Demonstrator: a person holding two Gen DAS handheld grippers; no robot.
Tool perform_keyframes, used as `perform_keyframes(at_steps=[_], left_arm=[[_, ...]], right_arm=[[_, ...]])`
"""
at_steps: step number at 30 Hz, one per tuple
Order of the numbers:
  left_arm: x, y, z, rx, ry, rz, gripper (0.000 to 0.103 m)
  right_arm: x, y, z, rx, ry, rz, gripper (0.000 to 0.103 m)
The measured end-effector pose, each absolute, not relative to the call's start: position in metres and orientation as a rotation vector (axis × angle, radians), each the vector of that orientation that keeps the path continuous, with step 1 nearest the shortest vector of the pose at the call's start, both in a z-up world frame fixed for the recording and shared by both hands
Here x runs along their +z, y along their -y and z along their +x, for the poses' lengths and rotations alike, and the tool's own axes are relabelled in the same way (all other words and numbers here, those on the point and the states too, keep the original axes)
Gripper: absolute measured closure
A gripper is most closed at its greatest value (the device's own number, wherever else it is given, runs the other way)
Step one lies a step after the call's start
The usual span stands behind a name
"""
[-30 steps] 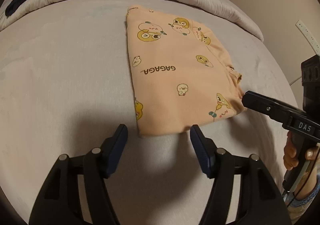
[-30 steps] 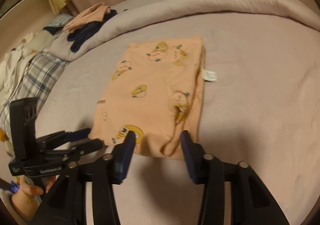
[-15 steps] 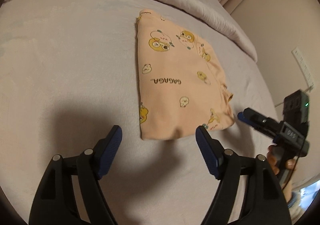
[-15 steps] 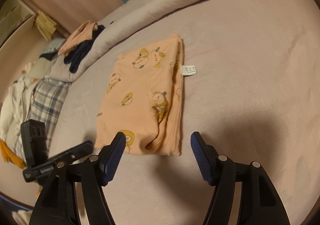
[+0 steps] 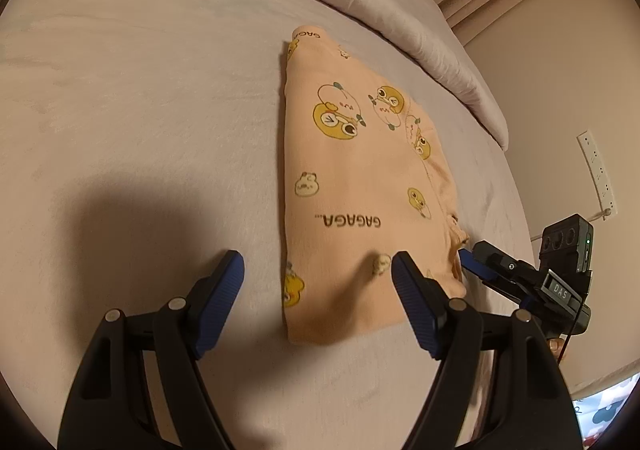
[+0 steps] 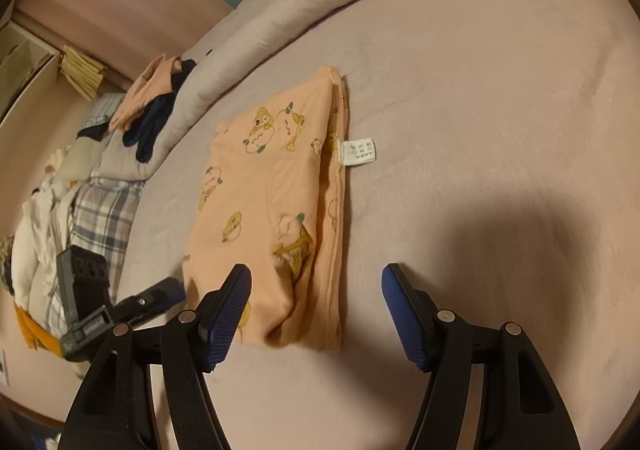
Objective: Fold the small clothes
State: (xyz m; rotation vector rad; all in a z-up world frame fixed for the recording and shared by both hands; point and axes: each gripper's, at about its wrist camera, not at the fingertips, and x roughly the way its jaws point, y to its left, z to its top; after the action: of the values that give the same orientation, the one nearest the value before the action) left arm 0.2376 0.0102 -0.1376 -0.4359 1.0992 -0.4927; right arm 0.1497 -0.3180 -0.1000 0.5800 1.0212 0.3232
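At the near edge of the folded peach garment on the bed, left tongs and right tongs have let go and spread wide, empty; this fold looks done

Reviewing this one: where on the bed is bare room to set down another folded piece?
Bare blanket lies right of the peach garment, beyond its white tag, and left of it in the left wrist view. Crowded: the clothes pile at the bed's far-left edge.
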Motion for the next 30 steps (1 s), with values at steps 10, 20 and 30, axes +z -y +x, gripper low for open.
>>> perform_keyframes(at_steps=[10,20,30], left_arm=[[-0.139,-0.010,0.253,-0.500,-1.099,-0.439,0.027],[-0.140,-0.008,0.264,-0.516,-1.101,-0.434,0.027],[-0.140,-0.001,0.277,-0.533,-1.096,-0.428,0.023]], right_arm=[[-0.102,0.316,0.159,0.323,-1.037,0.569,0.035],[-0.105,0.313,0.169,0.342,-1.039,0.579,0.035],[-0.109,0.308,0.185,0.379,-1.035,0.591,0.035]])
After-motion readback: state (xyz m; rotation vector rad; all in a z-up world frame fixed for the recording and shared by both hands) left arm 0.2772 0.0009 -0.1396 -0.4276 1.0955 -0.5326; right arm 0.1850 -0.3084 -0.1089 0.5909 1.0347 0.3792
